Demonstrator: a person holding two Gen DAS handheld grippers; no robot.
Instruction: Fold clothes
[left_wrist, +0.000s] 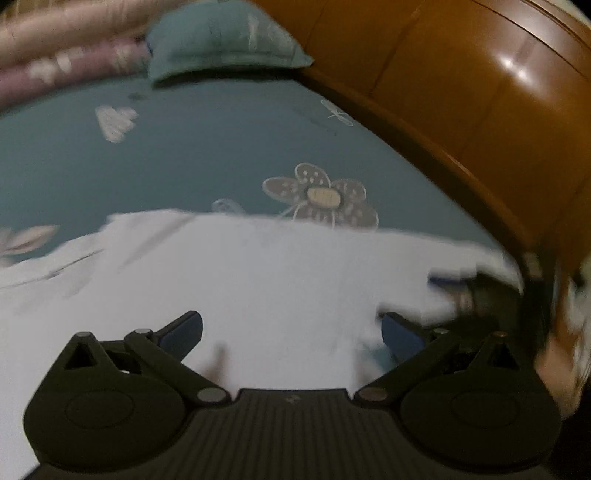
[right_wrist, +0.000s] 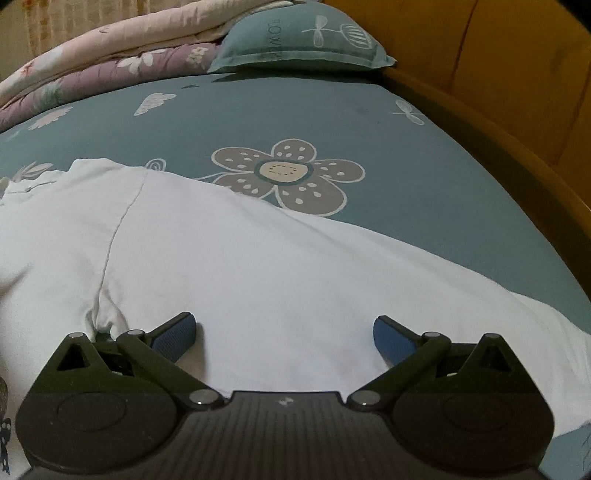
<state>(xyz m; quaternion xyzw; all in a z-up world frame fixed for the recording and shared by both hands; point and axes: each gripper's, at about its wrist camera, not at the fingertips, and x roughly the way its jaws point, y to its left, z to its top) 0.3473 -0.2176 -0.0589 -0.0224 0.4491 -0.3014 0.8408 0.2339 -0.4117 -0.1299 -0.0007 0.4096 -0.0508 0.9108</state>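
Observation:
A white garment (right_wrist: 229, 258) lies spread flat on a teal bedsheet with flower prints; a seam runs down its left part. My right gripper (right_wrist: 284, 338) hovers low over it, open, nothing between its blue-padded fingers (right_wrist: 173, 338). In the left wrist view the same white garment (left_wrist: 240, 280) fills the lower half, blurred. My left gripper (left_wrist: 291, 334) is open above it with nothing held. At the right edge of that view a dark blurred shape (left_wrist: 476, 291), probably the other gripper, sits on the garment's edge.
A teal pillow (right_wrist: 306, 40) and a folded pink and purple quilt (right_wrist: 110, 55) lie at the far end of the bed. An orange-brown wooden bed frame (right_wrist: 517, 110) runs along the right side. Bare teal sheet (right_wrist: 295, 110) lies beyond the garment.

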